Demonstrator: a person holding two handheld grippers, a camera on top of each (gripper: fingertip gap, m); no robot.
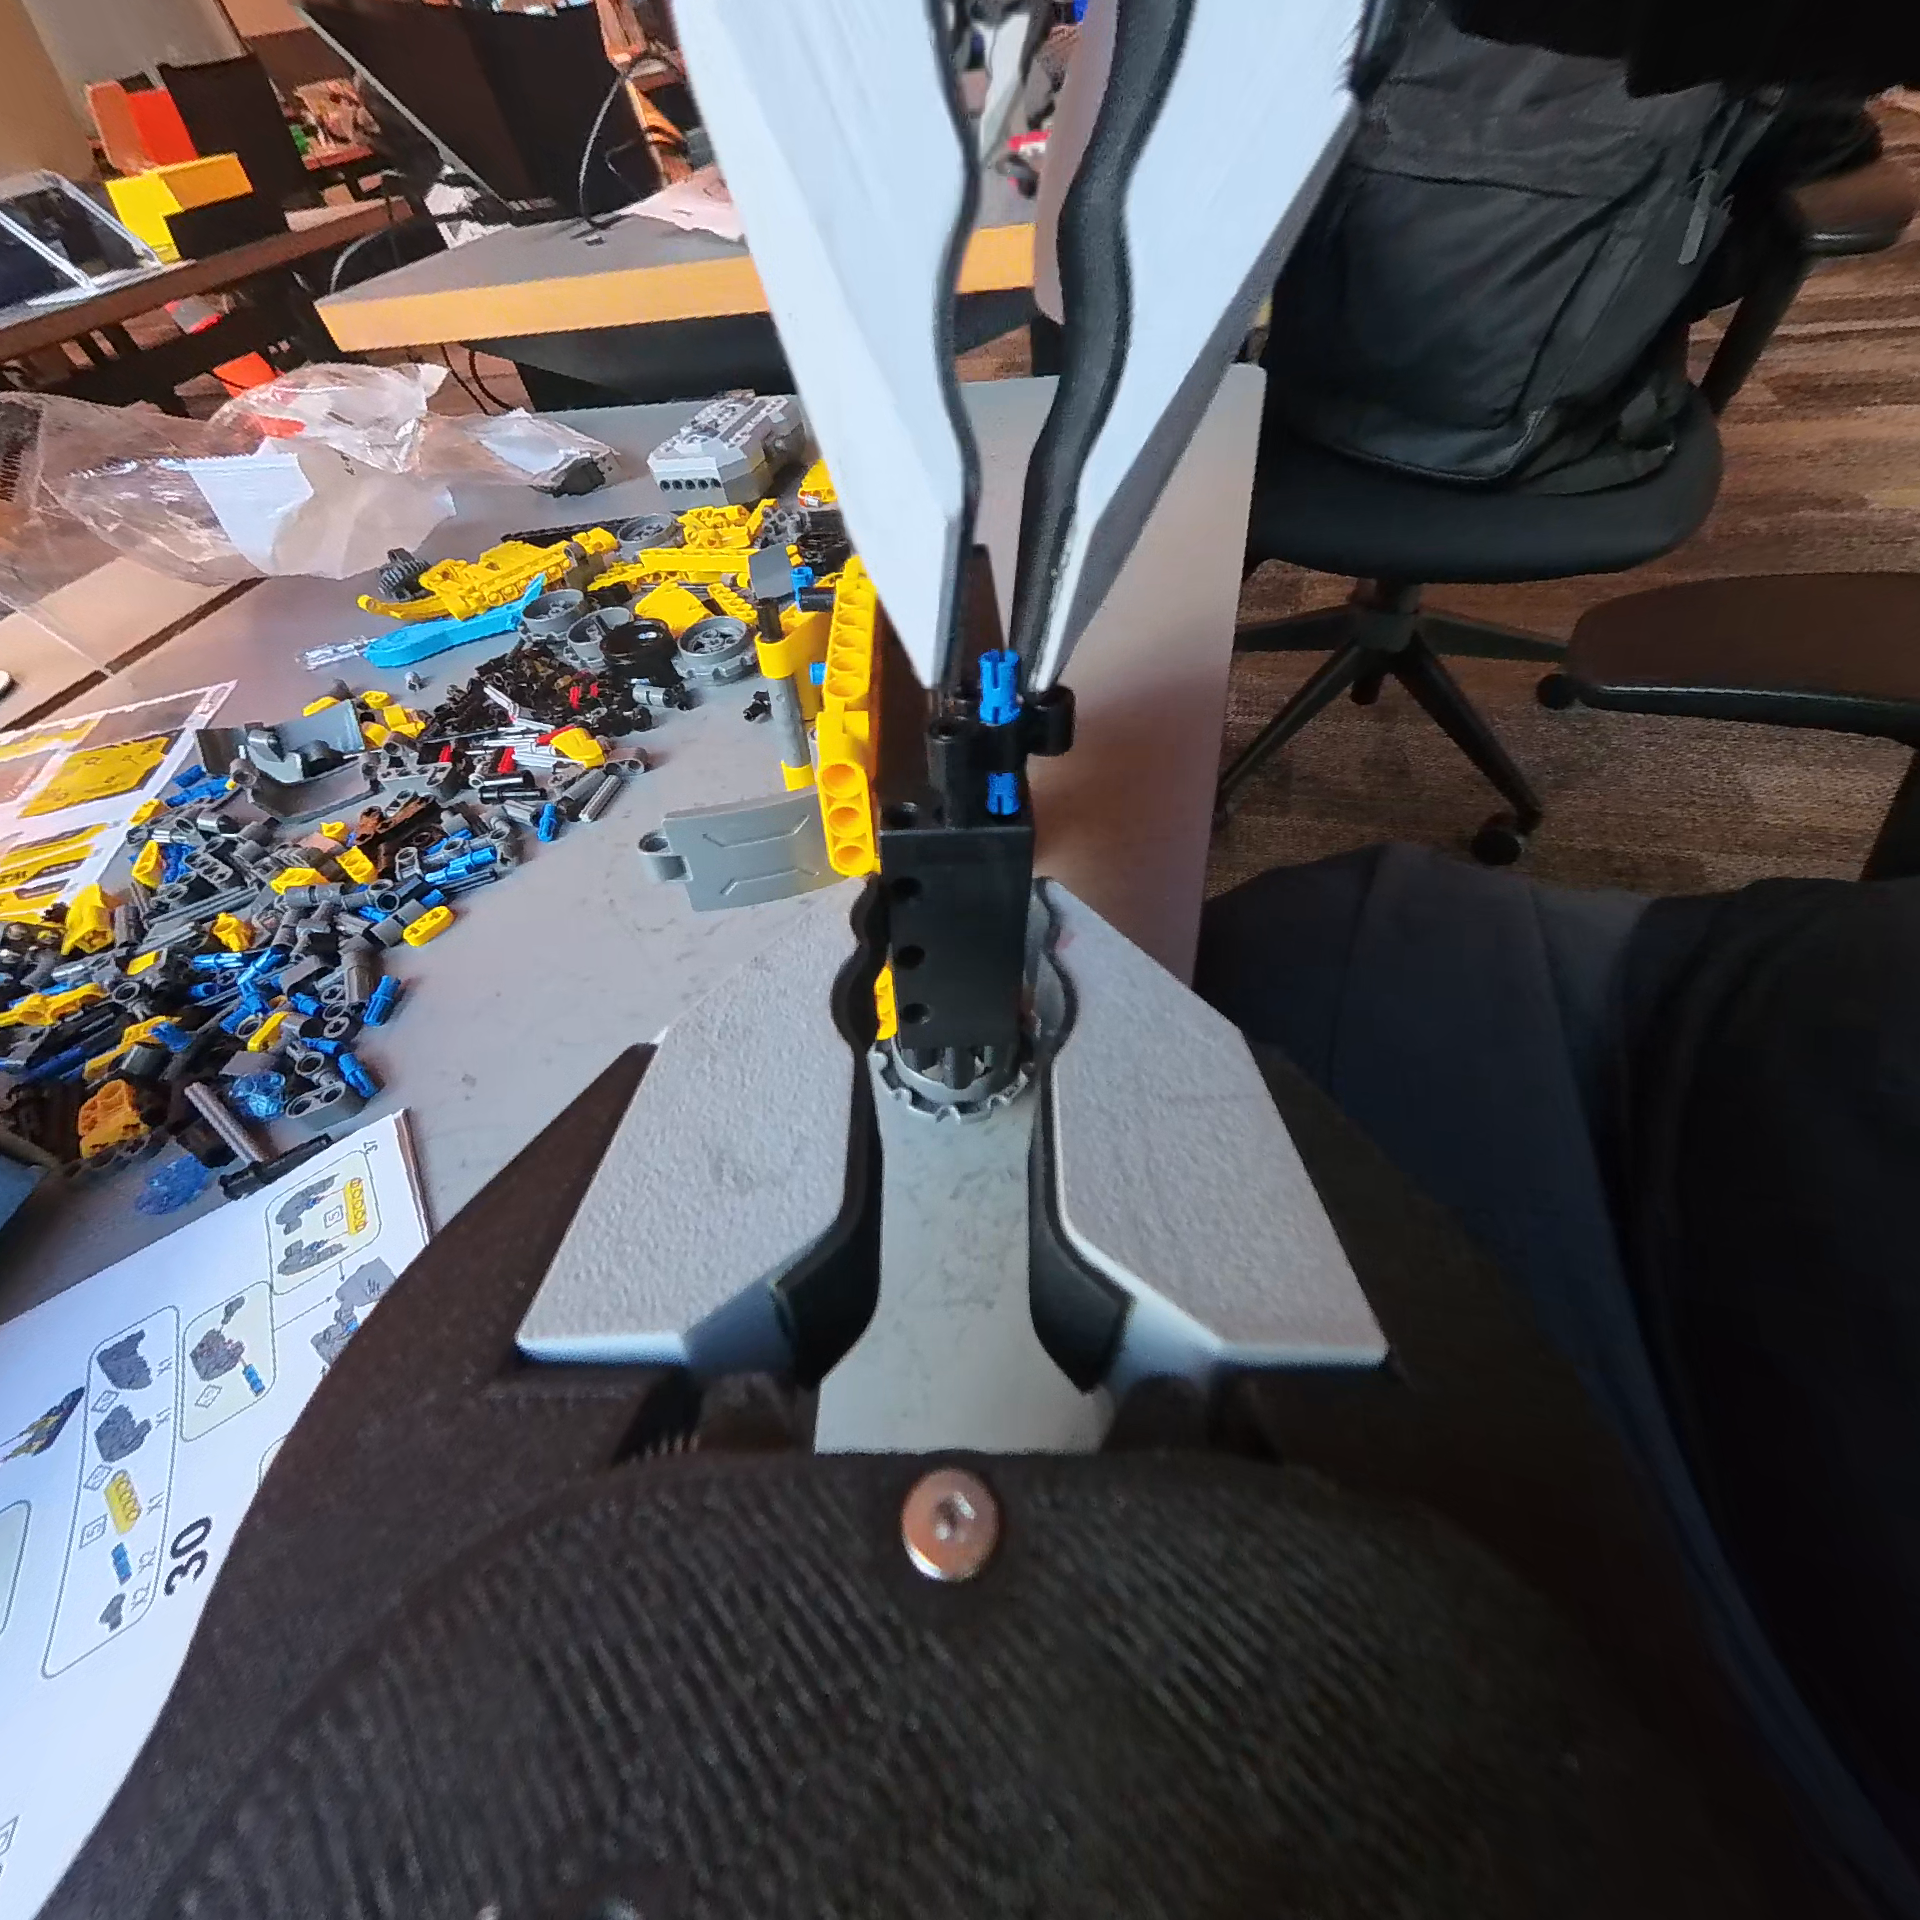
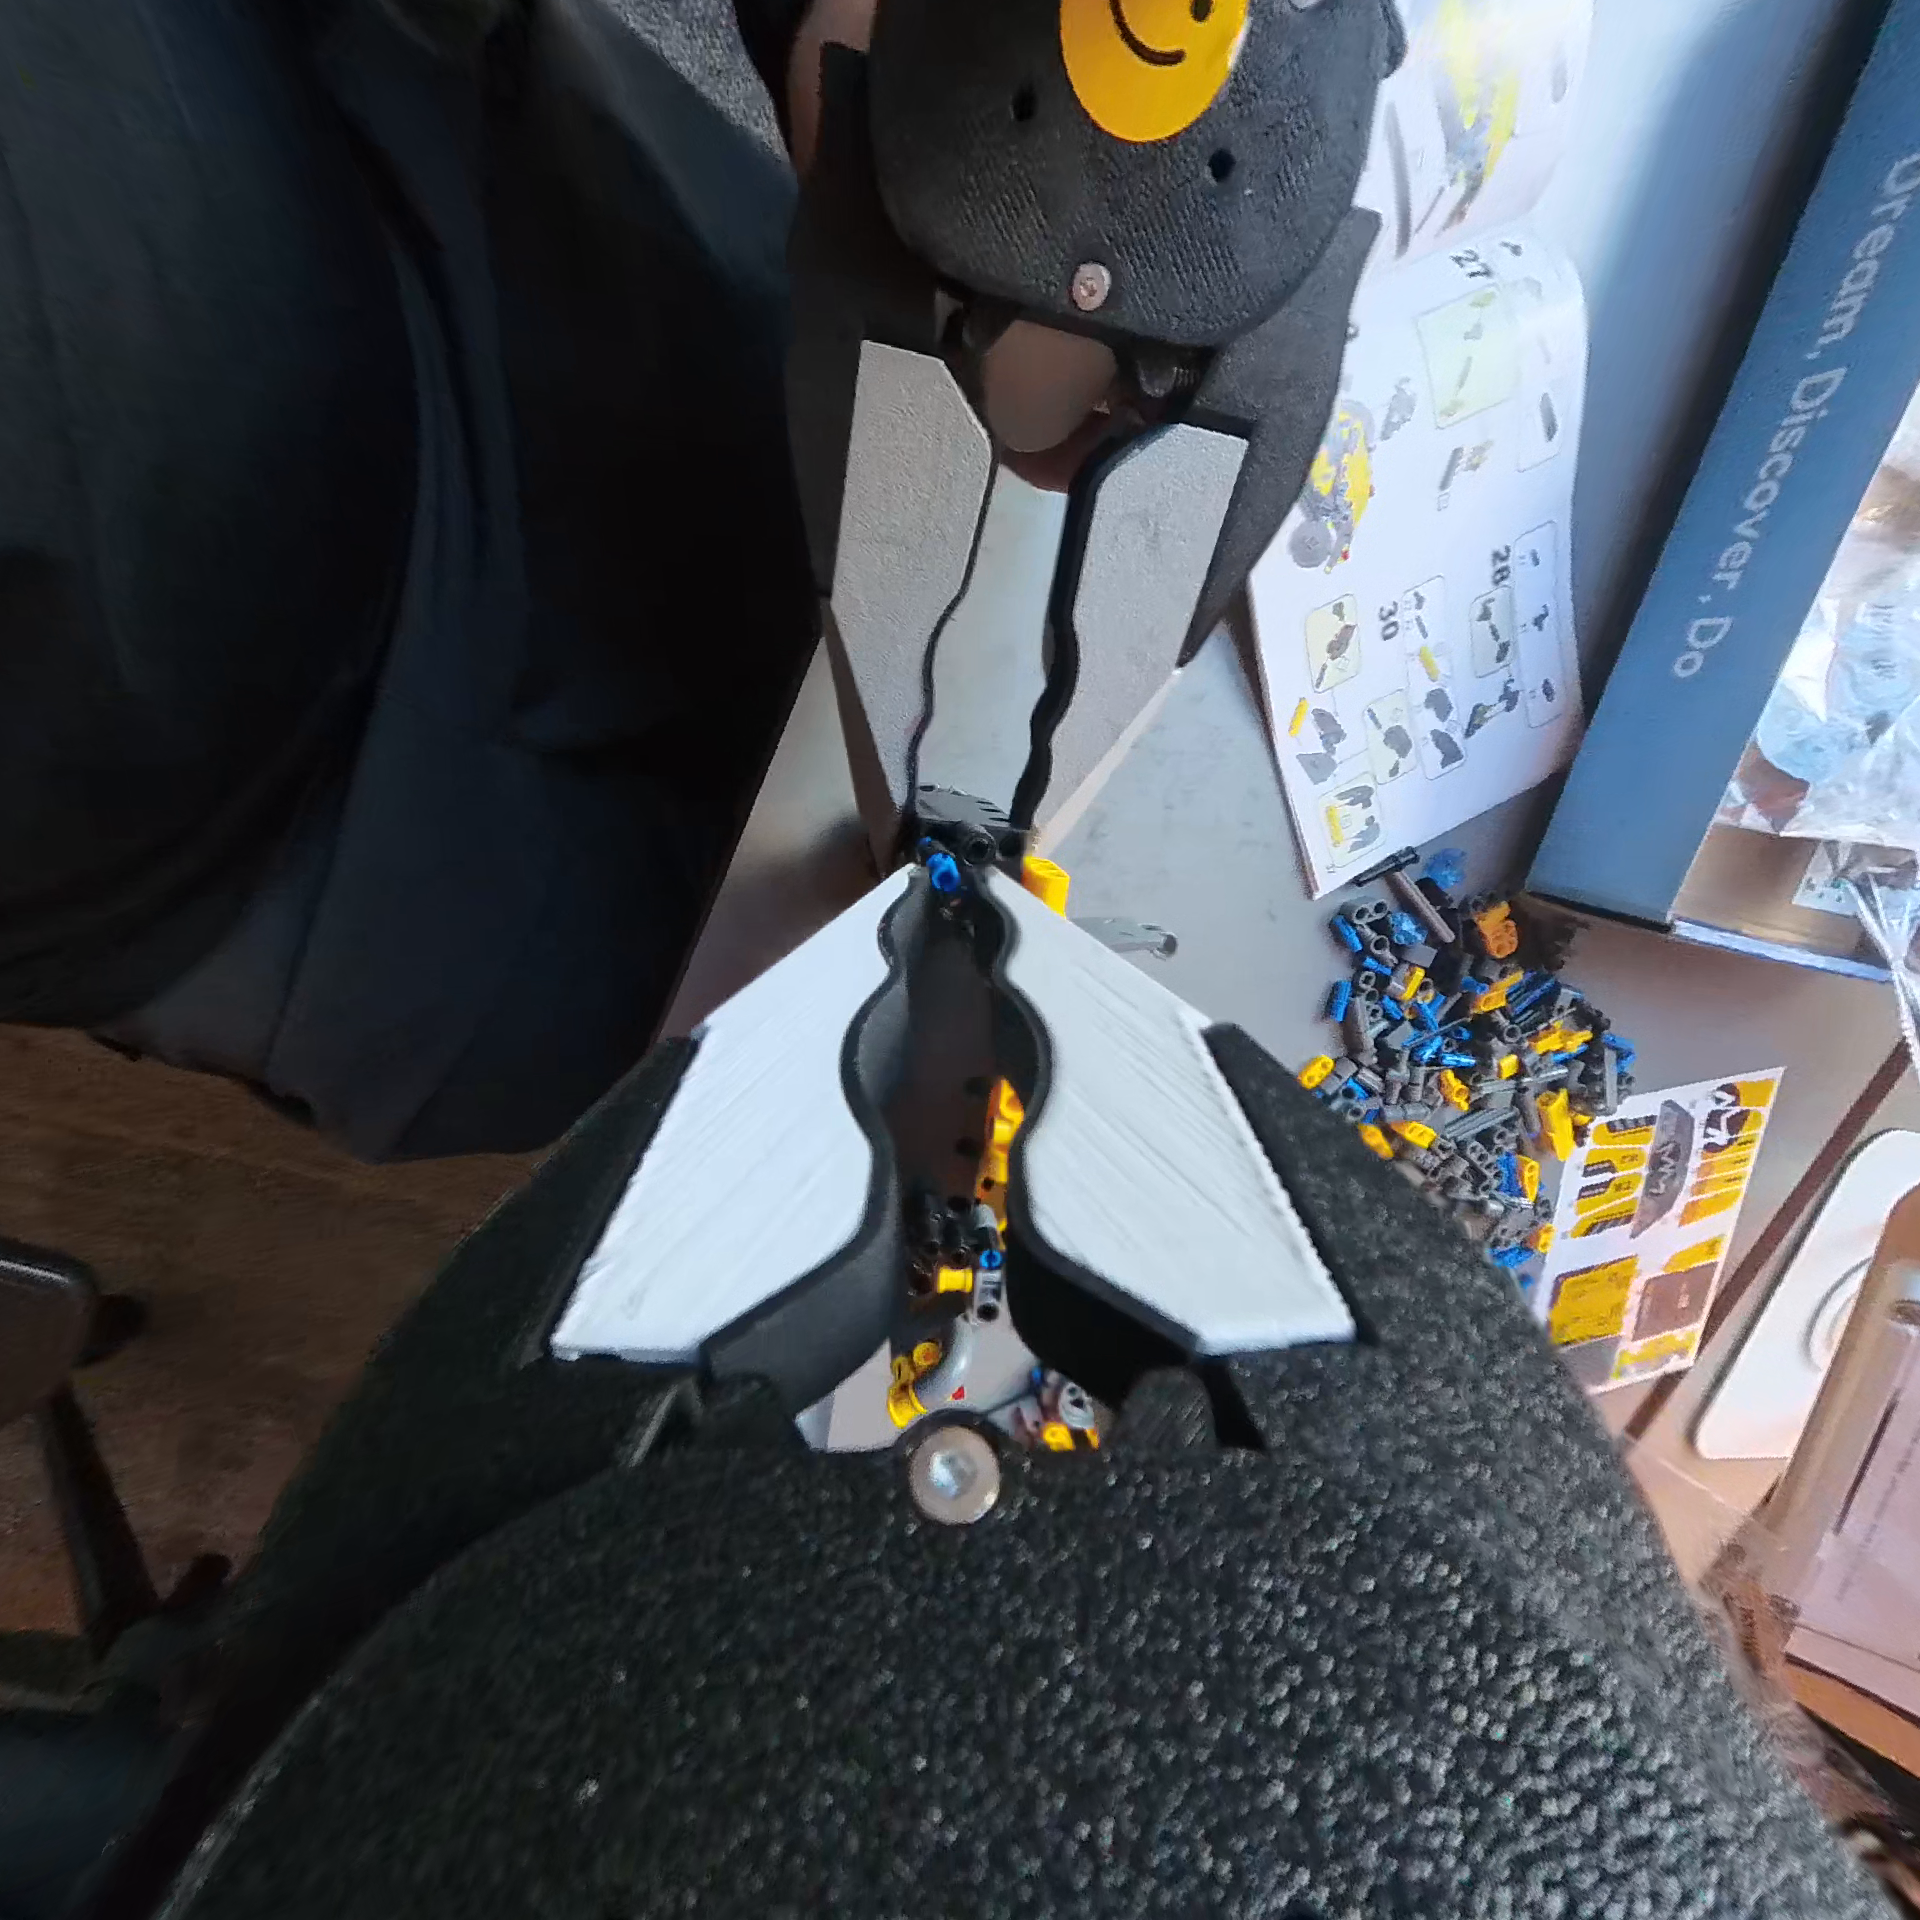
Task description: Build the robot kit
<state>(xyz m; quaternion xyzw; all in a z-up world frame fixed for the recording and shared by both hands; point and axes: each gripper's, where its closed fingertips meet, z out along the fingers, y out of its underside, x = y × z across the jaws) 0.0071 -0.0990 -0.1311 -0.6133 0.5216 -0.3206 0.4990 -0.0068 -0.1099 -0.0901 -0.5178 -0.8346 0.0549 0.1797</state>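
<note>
1. Left wrist view carries the fullest look at the black brick assembly point(image 1: 951, 925): a tall black beam with a row of round holes down its side, a grey toothed wheel at its near end and blue pins point(image 1: 997, 686) sticking out at the far end. It is held in the air above the near edge of the grey table point(image 1: 582, 935)
2. The left gripper point(image 1: 951, 966), with grey fingers, is clamped on the lower part of that beam; the right gripper point(image 1: 992, 675), with white fingers, comes in from above and its tips close on the pin end, so the two meet tip to tip
3. Only the left wrist view shows the far side of the table: a crumpled clear plastic bag point(image 1: 260, 468), a grey motor block point(image 1: 727, 447), yellow beams and grey wheels, and a black office chair point(image 1: 1475, 436) on patterned brown carpet
4. Only the right wrist view shows the left gripper's black housing with a yellow round sticker point(image 2: 1143, 52), a blue box point(image 2: 1725, 540) beside the instruction booklet point(image 2: 1423, 582), and a sticker sheet point(image 2: 1652, 1236)
5. Both views show the heap of small blue, grey and yellow parts point(image 2: 1455, 1039) spread on the table, and a person's dark clothing close by
</note>
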